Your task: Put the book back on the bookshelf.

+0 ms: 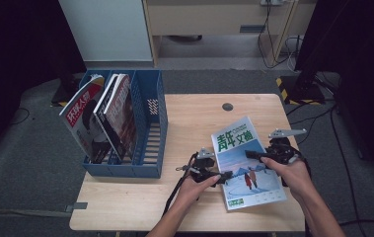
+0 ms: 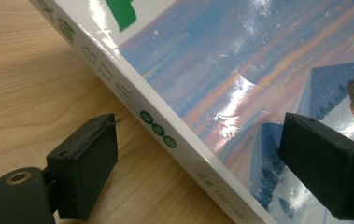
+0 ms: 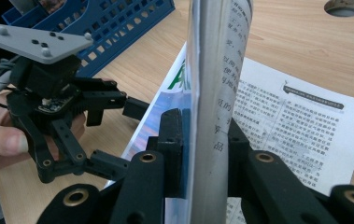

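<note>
Gripping the magazine's (image 1: 248, 165) right edge, your right tool (image 1: 262, 157) lifts several pages off the desk (image 1: 194, 118). Your left tool (image 1: 222, 176) straddles its spine, jaws open, not pressing.

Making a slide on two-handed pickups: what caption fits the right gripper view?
Right gripper clamps the magazine's lifted edge while the open left gripper waits at its spine.

Three magazines (image 1: 248, 163), one blue file rack (image 1: 147, 123), two tools (image 1: 246, 160)
</note>
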The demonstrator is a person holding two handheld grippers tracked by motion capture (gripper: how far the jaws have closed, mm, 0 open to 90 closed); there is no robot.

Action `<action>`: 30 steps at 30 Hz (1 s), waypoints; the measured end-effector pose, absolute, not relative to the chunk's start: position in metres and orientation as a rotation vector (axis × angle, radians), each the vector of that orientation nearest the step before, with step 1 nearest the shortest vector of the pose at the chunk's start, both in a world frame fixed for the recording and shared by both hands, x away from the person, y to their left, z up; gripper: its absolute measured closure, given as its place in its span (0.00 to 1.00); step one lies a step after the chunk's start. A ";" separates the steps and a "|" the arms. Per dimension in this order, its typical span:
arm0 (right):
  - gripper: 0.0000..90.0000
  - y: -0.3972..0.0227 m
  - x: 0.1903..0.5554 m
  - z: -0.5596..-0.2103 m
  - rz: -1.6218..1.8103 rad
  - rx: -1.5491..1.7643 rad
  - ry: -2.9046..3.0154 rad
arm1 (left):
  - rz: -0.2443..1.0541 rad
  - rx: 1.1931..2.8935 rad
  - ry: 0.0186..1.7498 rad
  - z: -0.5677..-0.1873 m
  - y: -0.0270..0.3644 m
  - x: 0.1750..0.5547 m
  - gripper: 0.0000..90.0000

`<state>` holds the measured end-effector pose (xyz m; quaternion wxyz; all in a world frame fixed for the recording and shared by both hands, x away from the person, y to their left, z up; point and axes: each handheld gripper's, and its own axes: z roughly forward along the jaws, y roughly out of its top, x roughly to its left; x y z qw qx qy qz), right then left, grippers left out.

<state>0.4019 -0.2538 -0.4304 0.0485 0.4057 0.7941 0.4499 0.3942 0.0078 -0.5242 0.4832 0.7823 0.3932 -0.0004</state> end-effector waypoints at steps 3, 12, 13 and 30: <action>0.84 -0.253 0.402 -0.429 1.374 1.235 2.418 | -0.012 1.905 0.939 -0.524 0.005 0.397 0.11; 0.84 -0.251 0.402 -0.428 1.379 1.216 2.432 | -0.057 1.888 0.905 -0.529 0.003 0.405 0.05; 0.84 -0.251 0.402 -0.428 1.378 1.213 2.431 | -0.066 1.886 0.905 -0.530 0.003 0.406 0.04; 0.84 -0.251 0.402 -0.431 1.380 1.209 2.419 | -0.085 1.855 0.912 -0.531 0.011 0.413 0.30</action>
